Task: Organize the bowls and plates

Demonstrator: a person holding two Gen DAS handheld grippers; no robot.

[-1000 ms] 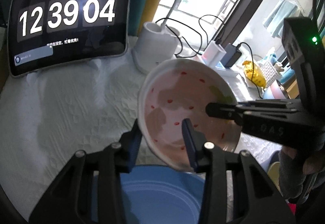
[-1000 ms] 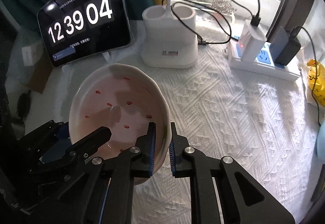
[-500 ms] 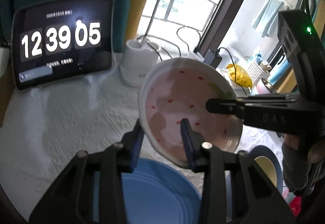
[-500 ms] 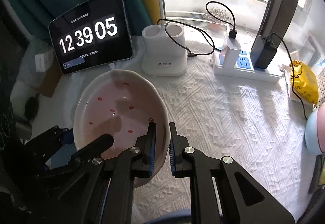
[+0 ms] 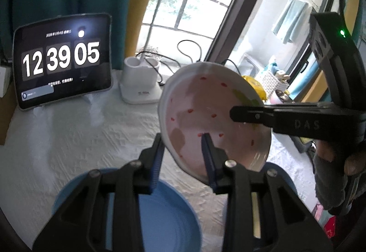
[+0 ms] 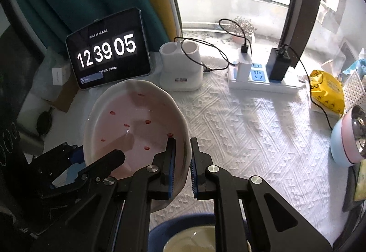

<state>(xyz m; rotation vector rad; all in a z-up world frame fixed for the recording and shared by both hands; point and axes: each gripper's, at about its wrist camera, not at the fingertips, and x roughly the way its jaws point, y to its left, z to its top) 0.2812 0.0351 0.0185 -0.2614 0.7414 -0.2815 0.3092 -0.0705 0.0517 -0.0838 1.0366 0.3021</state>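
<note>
A white bowl with a pink inside and red specks (image 5: 212, 119) hangs tilted in the air above the table; it also shows in the right wrist view (image 6: 135, 124). My right gripper (image 6: 183, 153) is shut on its near rim. My left gripper (image 5: 183, 156) straddles the opposite rim, with a visible gap between its left pad and the bowl wall. A blue plate (image 5: 160, 215) lies on the table under the left gripper. A blue bowl with a cream inside (image 6: 194, 238) sits below the right gripper.
A tablet clock (image 6: 107, 62) leans at the back left. A white holder (image 6: 180, 69) with cables and a power strip (image 6: 258, 78) stand at the back. A yellow bag (image 6: 327, 92) and a pink and blue container (image 6: 347, 142) are at the right. The white cloth (image 6: 251, 128) covers the table.
Both grippers have risen with the bowl, so more of the table and window shows. The left gripper's pads now stand wider around the rim.
</note>
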